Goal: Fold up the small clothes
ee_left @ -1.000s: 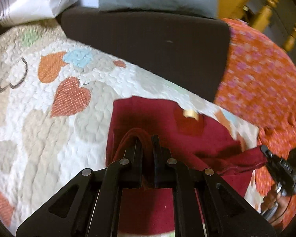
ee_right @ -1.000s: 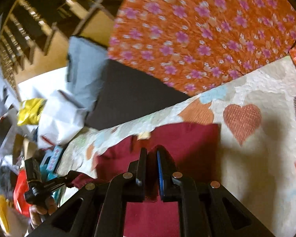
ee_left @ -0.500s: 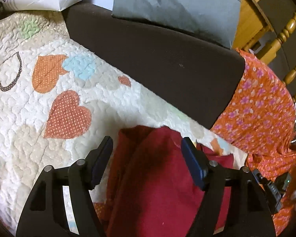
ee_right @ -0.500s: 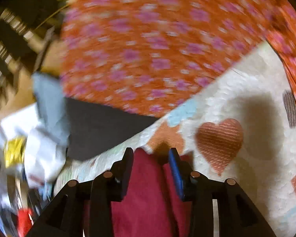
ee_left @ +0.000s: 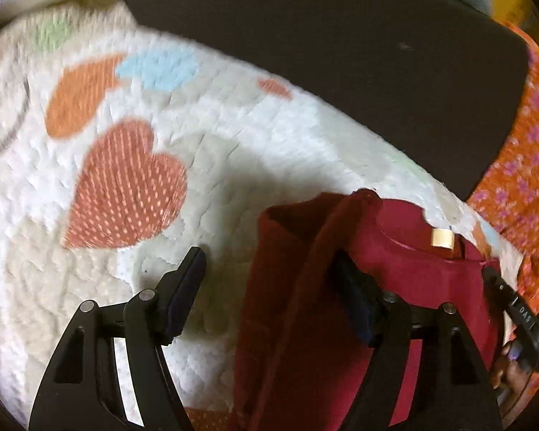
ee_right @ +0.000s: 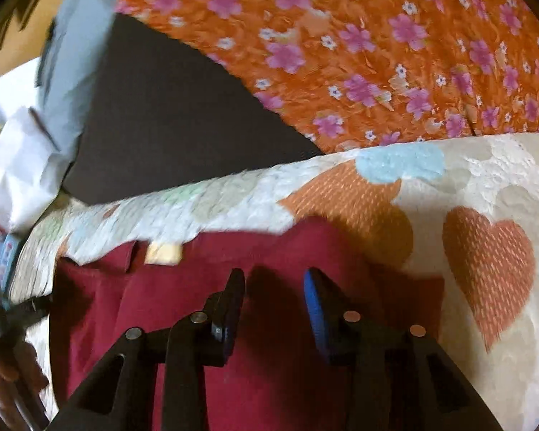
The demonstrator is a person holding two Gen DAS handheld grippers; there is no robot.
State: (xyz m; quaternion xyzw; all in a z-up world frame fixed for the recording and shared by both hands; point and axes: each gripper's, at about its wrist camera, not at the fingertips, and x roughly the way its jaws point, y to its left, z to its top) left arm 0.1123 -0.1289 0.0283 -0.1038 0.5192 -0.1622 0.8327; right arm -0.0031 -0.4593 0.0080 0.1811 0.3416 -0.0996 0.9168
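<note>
A small dark red garment [ee_left: 413, 287] with a cream neck label [ee_left: 442, 239] lies on a white quilt with hearts [ee_left: 133, 186]. Its left side is folded over into a raised ridge. My left gripper [ee_left: 269, 276] is open, low over the garment's left edge, holding nothing. In the right wrist view the garment [ee_right: 197, 305] lies flat with its label [ee_right: 163, 253] toward the quilt's far edge. My right gripper [ee_right: 273, 287] is open just above the red cloth, empty. The other gripper's dark body [ee_left: 521, 319] shows at the right edge of the left wrist view.
A dark cushion [ee_left: 341, 36] borders the quilt's far side. Orange floral fabric [ee_right: 341, 43] lies beyond it and to the right [ee_left: 528, 165]. White bags [ee_right: 14, 165] and a grey cloth [ee_right: 72, 54] lie at the far left.
Both grippers were shut on the red garment one second ago; both have opened and let it go. The garment now lies on the quilt, and the left gripper has shifted left.
</note>
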